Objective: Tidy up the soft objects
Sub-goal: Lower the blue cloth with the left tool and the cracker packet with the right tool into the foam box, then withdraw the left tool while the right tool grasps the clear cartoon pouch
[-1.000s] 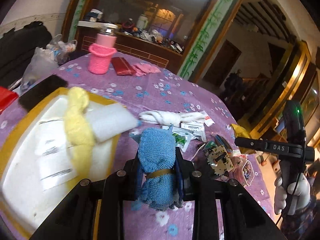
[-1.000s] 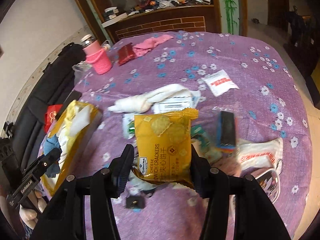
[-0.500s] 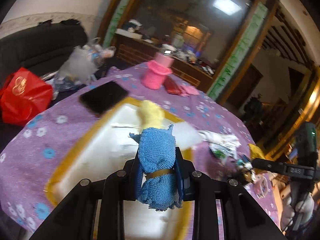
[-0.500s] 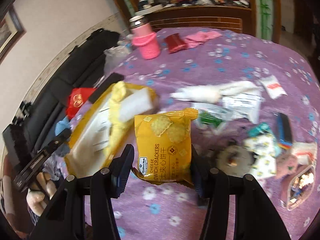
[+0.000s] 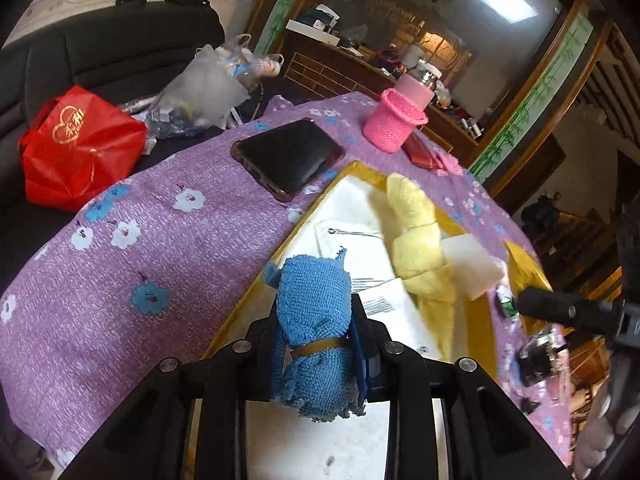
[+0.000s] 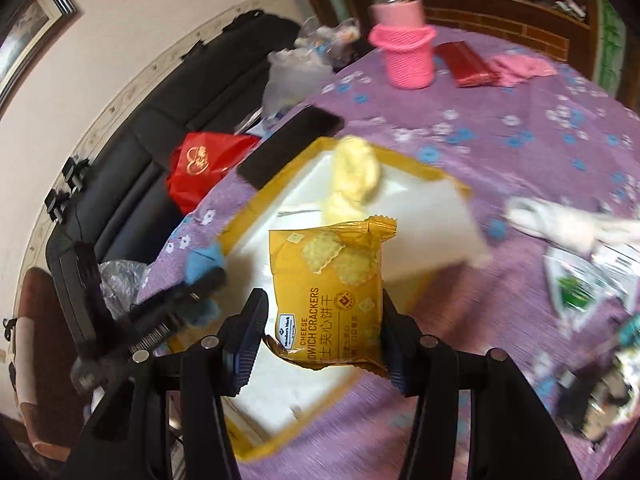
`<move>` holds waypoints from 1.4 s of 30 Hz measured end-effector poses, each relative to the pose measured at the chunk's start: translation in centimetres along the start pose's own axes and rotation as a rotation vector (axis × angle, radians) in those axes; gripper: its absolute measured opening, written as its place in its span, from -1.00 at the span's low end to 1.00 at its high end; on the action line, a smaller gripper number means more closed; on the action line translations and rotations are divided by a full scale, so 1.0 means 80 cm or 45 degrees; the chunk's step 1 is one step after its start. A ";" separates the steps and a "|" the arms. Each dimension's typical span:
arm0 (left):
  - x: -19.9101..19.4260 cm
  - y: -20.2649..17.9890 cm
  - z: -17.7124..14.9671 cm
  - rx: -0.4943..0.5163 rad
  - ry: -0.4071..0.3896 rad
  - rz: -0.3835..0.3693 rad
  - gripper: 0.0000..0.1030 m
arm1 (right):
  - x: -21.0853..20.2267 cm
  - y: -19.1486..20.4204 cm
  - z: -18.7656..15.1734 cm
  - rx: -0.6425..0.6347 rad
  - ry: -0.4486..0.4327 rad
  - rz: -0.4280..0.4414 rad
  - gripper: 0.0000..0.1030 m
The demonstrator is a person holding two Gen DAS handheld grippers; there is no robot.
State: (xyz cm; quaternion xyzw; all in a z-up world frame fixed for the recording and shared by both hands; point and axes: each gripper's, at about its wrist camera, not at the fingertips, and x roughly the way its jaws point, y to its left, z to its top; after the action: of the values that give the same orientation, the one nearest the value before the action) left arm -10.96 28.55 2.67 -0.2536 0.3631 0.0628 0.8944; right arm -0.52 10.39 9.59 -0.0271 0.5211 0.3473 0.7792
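In the left wrist view, the left gripper has a rolled blue towel bound with a band between its jaws, which are opening, though both pads touch it; it hangs over the near edge of the yellow-rimmed tray, where a knotted yellow cloth and white sponge lie, the tray's far right edge hidden behind the right tool. In the right wrist view, the right gripper clamps a cheese sandwich cracker packet above the same tray; the table's right edge is smeared by blur.
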 end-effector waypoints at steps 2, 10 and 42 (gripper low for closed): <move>0.002 -0.001 0.000 0.014 0.004 -0.001 -0.27 | 0.024 0.013 0.015 -0.003 0.027 0.030 0.02; -0.010 -0.001 -0.004 0.022 0.014 -0.117 0.19 | 0.100 0.040 0.066 -0.005 0.073 -0.019 0.02; -0.066 -0.103 -0.041 0.164 0.026 -0.305 0.47 | -0.171 -0.171 -0.089 0.252 -0.423 -0.307 0.68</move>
State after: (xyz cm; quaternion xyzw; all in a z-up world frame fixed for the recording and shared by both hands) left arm -14.36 20.21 7.63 -0.2379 0.3426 -0.0703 0.9061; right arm -1.35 -9.85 13.36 0.0449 0.4100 0.1986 0.8891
